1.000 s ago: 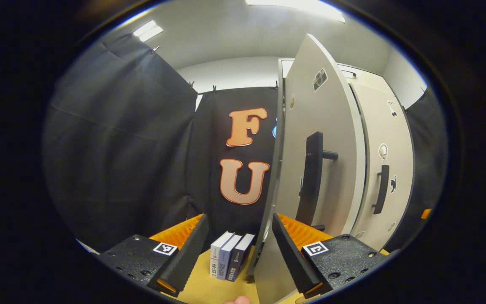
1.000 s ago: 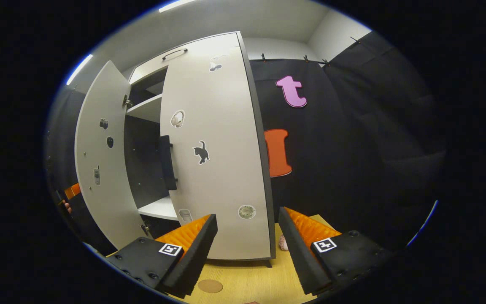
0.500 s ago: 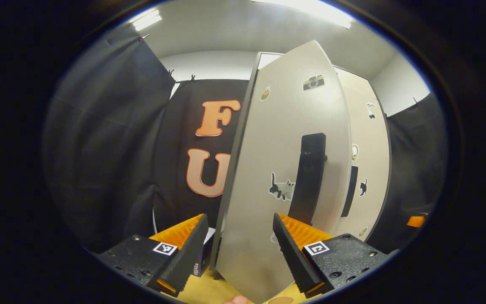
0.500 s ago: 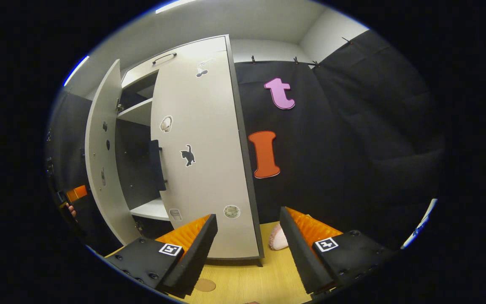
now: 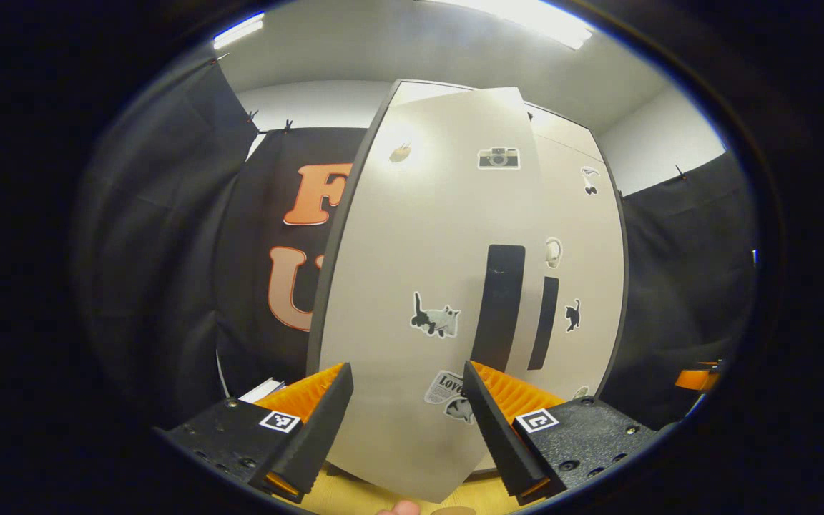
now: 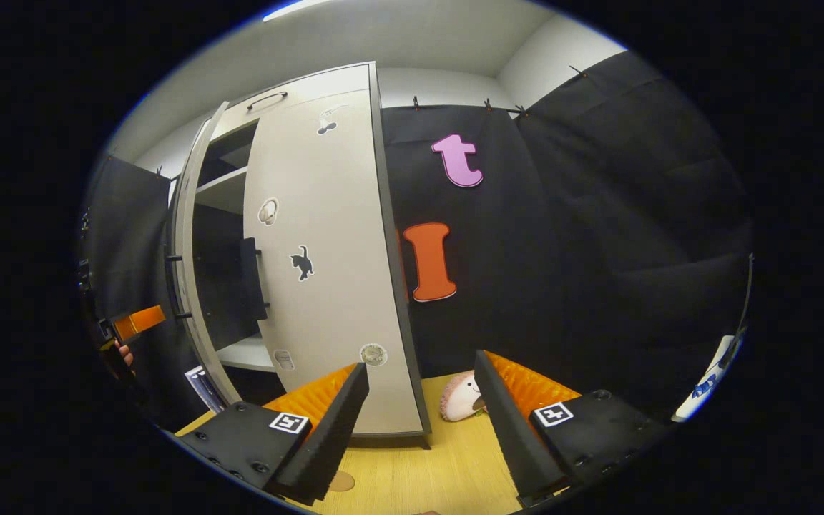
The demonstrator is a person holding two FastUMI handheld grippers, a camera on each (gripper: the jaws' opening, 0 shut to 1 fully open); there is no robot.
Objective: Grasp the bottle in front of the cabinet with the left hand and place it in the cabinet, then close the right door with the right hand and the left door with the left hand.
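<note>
Left tongs [image 5: 403, 418] were spread wide, nothing between the fingers, aimed square at the outer face of the left door [image 5: 419, 286]. Looked like a push with the tool, not a grab of the door handle [image 5: 498, 304]; the fingers straddled the panel's lower part, contact itself not resolvable.

In the right gripper view the left door [image 6: 187, 250] stood edge-on and partly ajar, the cabinet [image 6: 229, 193] interior and shelves visible through the gap. Right door [image 6: 319, 257] sat flush, so that step read as done.

Right tongs [image 6: 419, 422] were also released and empty, held back over the surface [image 6: 426, 472], probably to stay clear of the door's swing path.

Bottle: couldn't spot it; presumably inside the cabinet, but the dark gap hid it.

Remaining work, by my read: finish pushing the left door shut.
</note>
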